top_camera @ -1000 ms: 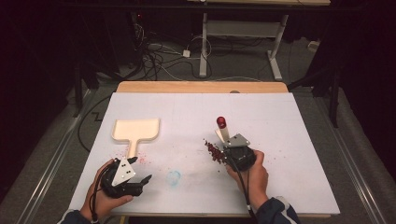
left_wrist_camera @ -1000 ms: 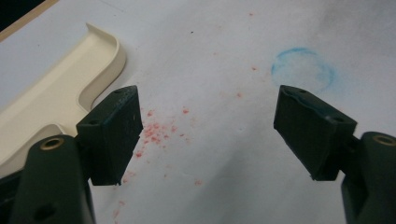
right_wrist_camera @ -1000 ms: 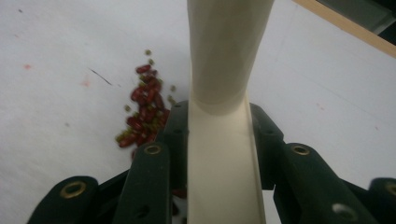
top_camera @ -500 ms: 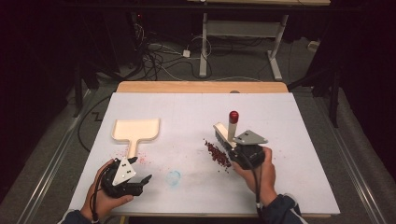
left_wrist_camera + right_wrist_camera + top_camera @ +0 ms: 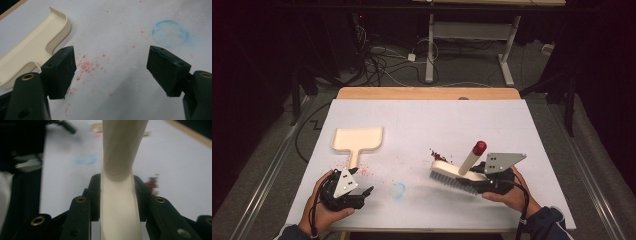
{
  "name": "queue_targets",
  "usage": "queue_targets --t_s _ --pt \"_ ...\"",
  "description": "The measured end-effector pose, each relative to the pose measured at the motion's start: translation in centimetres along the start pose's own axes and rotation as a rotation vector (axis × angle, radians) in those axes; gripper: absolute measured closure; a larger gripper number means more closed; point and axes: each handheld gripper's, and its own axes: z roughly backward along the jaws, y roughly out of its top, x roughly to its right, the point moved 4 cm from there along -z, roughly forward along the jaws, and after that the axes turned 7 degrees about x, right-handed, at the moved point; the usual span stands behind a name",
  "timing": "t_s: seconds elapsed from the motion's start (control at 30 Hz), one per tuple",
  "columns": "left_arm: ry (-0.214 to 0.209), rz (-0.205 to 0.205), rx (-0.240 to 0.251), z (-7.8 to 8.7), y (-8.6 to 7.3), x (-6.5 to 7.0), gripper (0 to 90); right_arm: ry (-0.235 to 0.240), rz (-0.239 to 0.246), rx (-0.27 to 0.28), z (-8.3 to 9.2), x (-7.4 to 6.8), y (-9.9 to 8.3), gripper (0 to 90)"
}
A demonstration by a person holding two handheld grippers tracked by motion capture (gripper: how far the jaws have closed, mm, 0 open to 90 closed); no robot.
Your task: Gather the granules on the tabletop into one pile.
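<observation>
A cream hand brush [image 5: 452, 172] with grey bristles and a red-tipped handle is clamped in my right gripper [image 5: 484, 175], held just above the table at the right. In the right gripper view both jaws press on its cream handle [image 5: 117, 202]. A small heap of dark red crumbs [image 5: 440, 155] lies just beyond the brush head. The cream dustpan [image 5: 357, 140] lies flat on the white table at the left. My left gripper [image 5: 357, 192] rests near the front edge below the dustpan handle, open with nothing between its jaws.
A faint blue ring stain [image 5: 398, 190] marks the table between the two grippers. Fine pink specks [image 5: 86, 66] are scattered beside the dustpan handle. The table's wooden far edge [image 5: 427, 93] borders a floor with cables and desk legs.
My right gripper has swung the brush from upright beside the crumbs to a low tilt, the bristle head now pointing left; it has drifted right and toward the front edge. The left gripper is still.
</observation>
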Motion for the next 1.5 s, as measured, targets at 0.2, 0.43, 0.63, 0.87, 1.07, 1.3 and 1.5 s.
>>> queue_targets --t_s 0.2,0.43,0.63,0.87,1.07,1.3,1.5 --pt "-0.005 0.0 -0.001 -0.1 -0.1 0.0 22.7 0.162 0.062 -0.052 -2.3 -0.4 -1.3 67.0" --pt "-0.013 -0.006 -0.002 -0.2 -0.1 0.0 22.7 0.158 0.072 -0.032 -3.8 2.2 -1.1 66.9" --pt "-0.019 -0.008 -0.005 -0.3 -0.1 0.1 22.7 0.125 0.051 -0.029 -5.0 3.9 -0.7 66.8" --pt "-0.016 -0.009 -0.003 -0.2 -0.1 0.0 22.7 0.064 0.039 -0.02 -5.1 4.6 0.0 67.2" --pt "-0.011 -0.013 -0.004 -0.1 -0.1 -0.1 22.7 -0.003 0.043 0.02 -4.6 5.4 1.5 67.2" --pt "-0.009 -0.004 -0.004 -0.2 -0.1 -0.3 22.7 -0.199 0.042 0.002 -5.3 9.0 2.8 67.2" --pt "-0.014 -0.005 -0.014 -0.4 -0.2 -0.2 22.7 -0.241 0.044 -0.002 -7.4 11.3 2.7 67.2"
